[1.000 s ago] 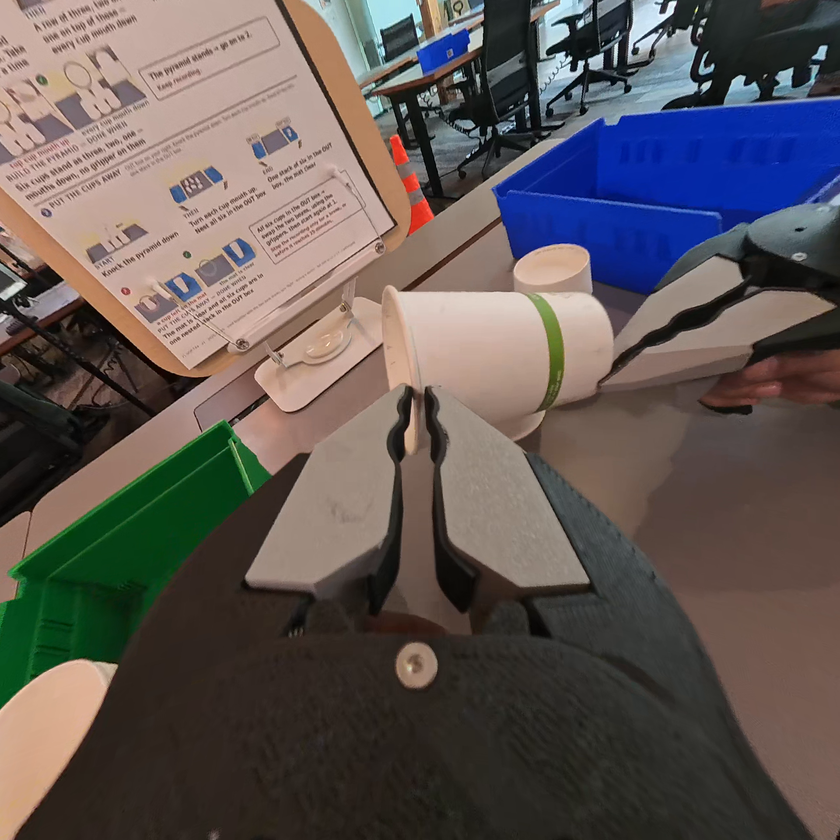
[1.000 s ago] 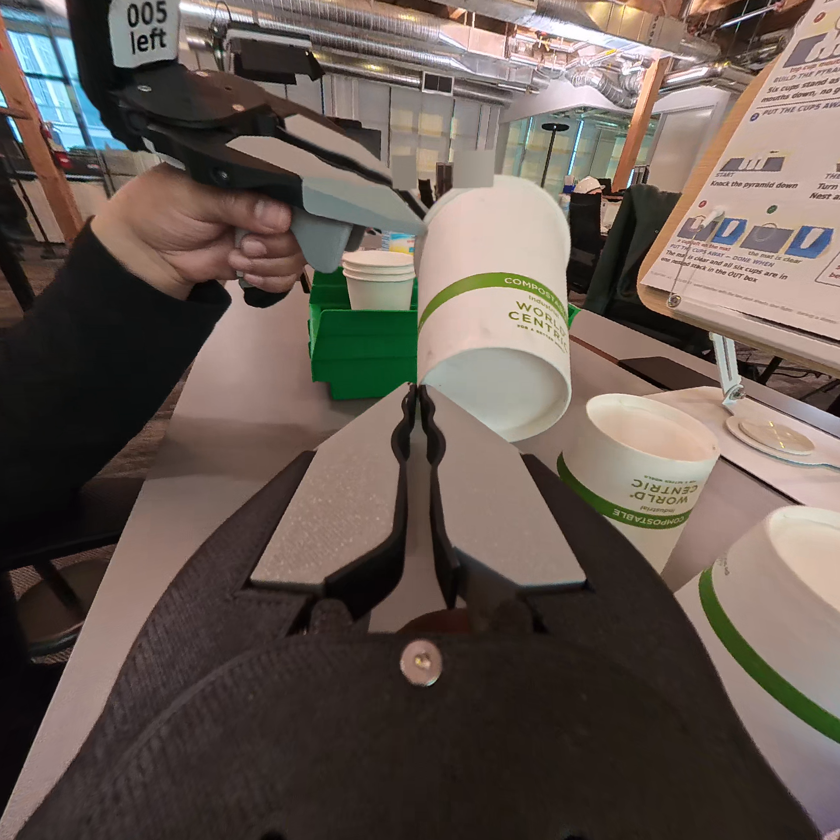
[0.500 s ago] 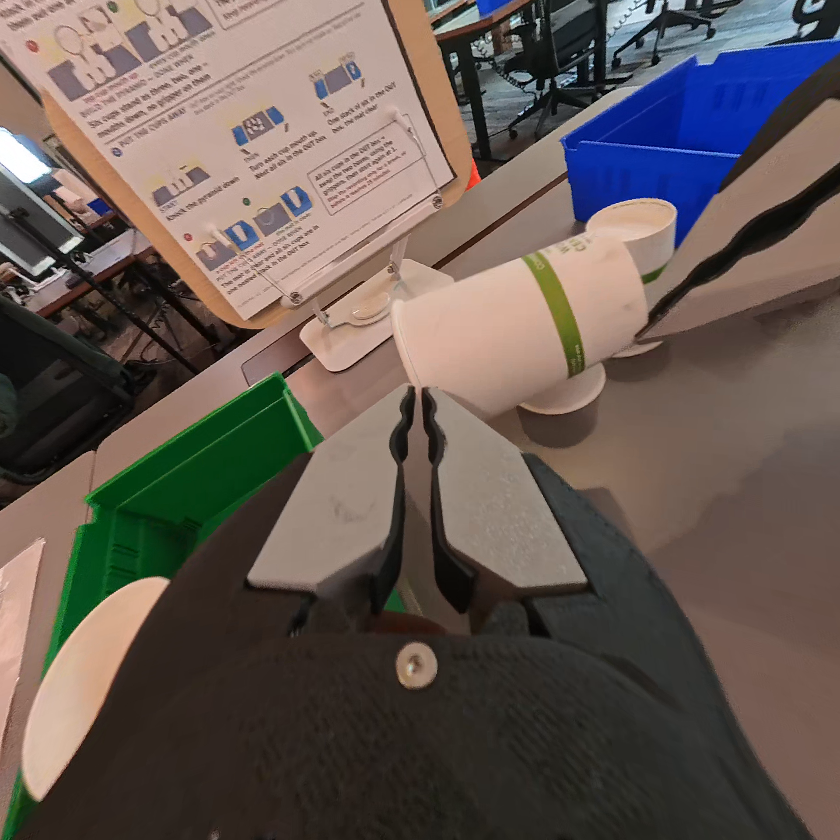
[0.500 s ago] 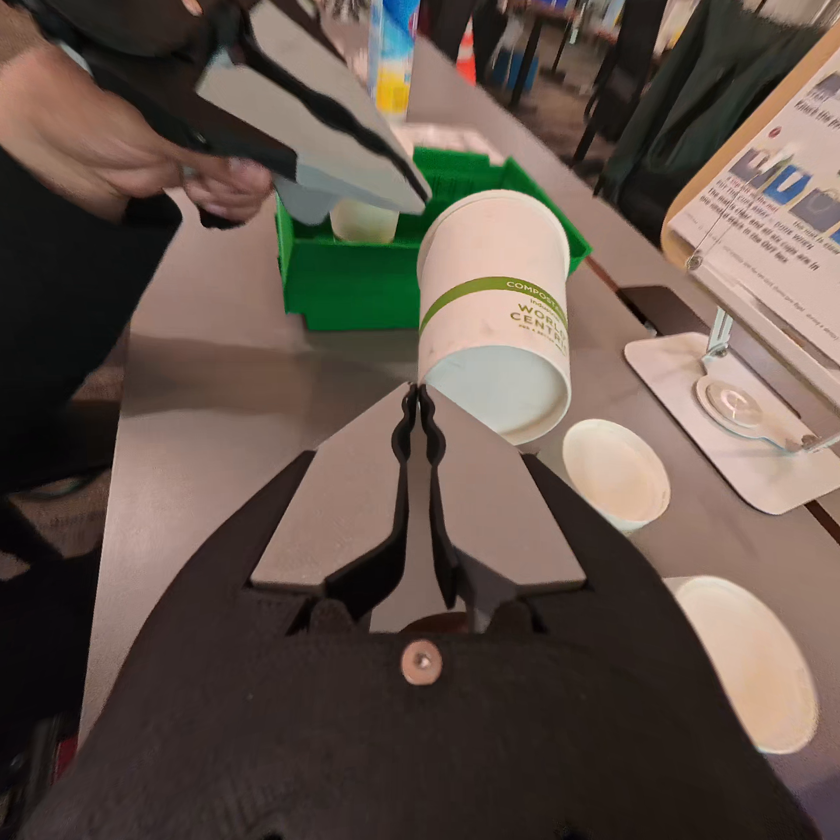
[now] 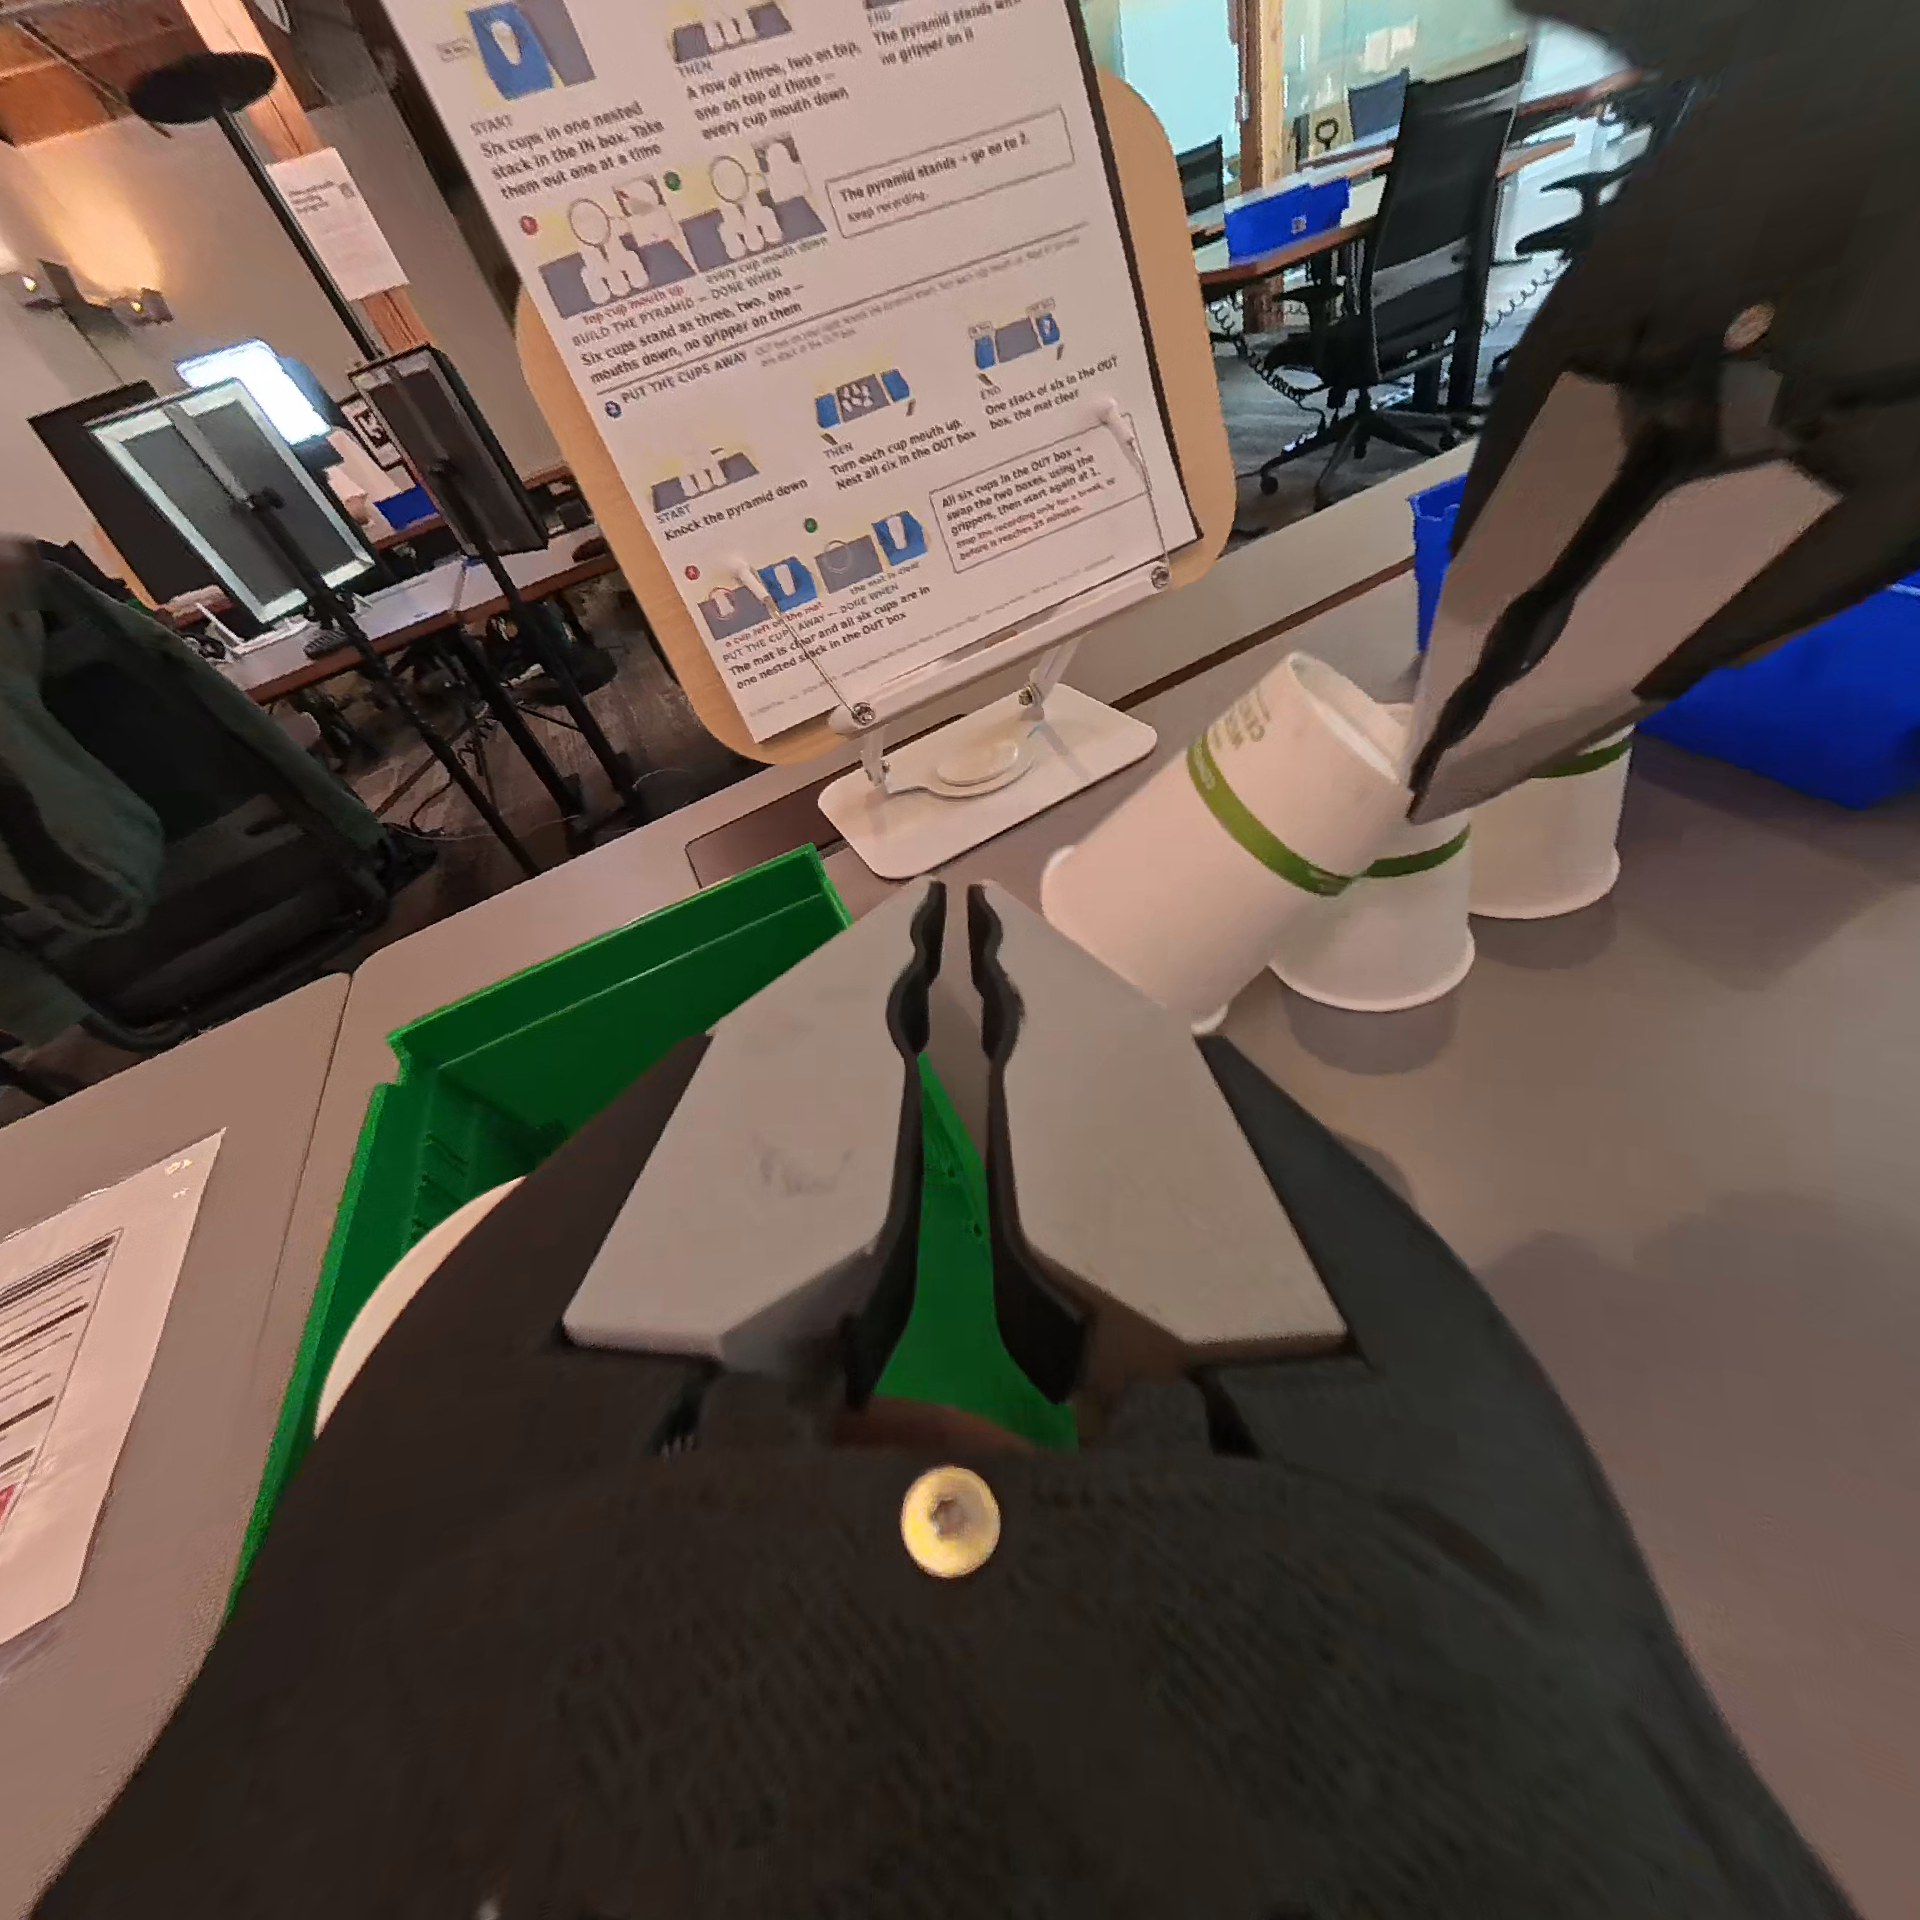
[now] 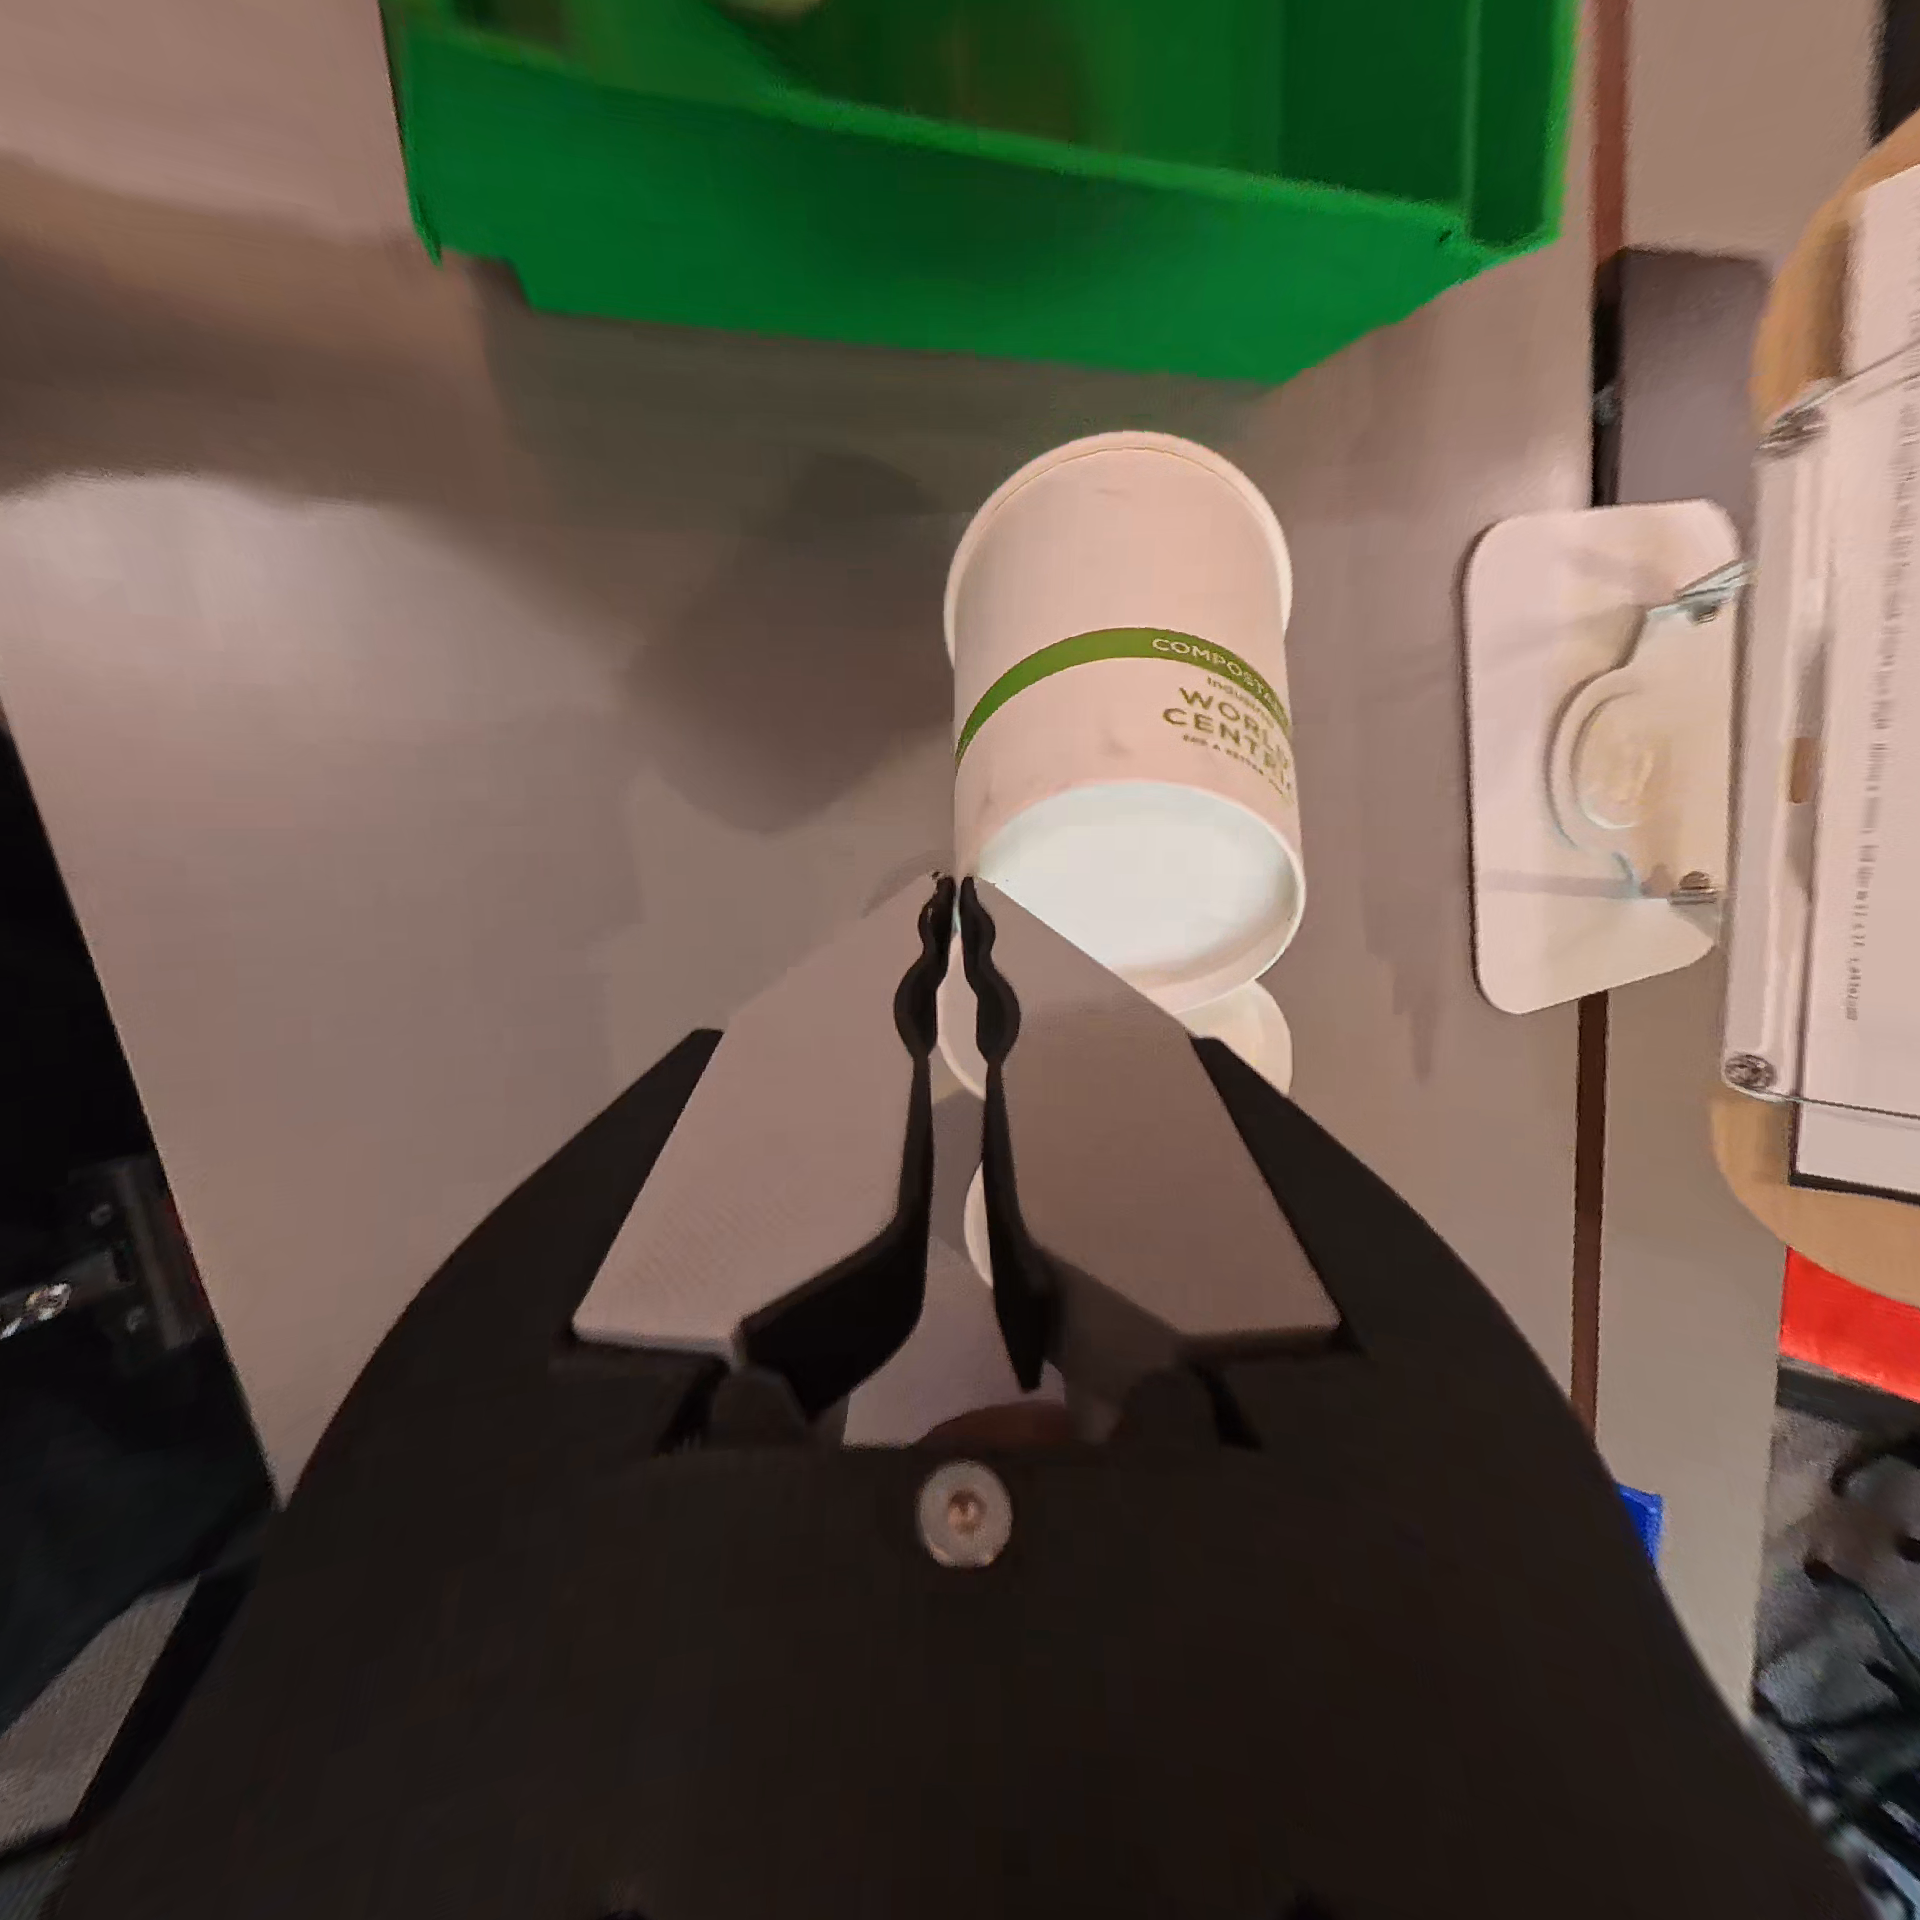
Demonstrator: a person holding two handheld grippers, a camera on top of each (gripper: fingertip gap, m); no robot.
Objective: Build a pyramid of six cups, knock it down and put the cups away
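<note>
My right gripper (image 6: 951, 896) is shut on the base rim of a white cup with a green band (image 6: 1122, 675) and holds it tilted above the table, mouth pointing away and down. In the left wrist view this cup (image 5: 1174, 894) leans beside two cups standing mouth down, one nearer (image 5: 1382, 935) and one farther (image 5: 1548, 842), with the right gripper (image 5: 1418, 800) above them. My left gripper (image 5: 956, 904) is shut and empty, hovering over the green bin (image 5: 623, 997). A white cup stack (image 5: 416, 1299) in that bin is mostly hidden behind my gripper.
A blue bin (image 5: 1787, 717) stands at the far right. An instruction board (image 5: 831, 364) on a white stand (image 6: 1590, 748) rises behind the cups. The green bin (image 6: 935, 239) lies beyond the held cup. A printed sheet (image 5: 62, 1351) lies at the left. Some 15 cm of space lies between my two pairs of fingers.
My left gripper let go of the cup's mouth rim and drew back over the green bin. My right gripper carried the cup down beside the two standing cups and tipped it mouth downward.
</note>
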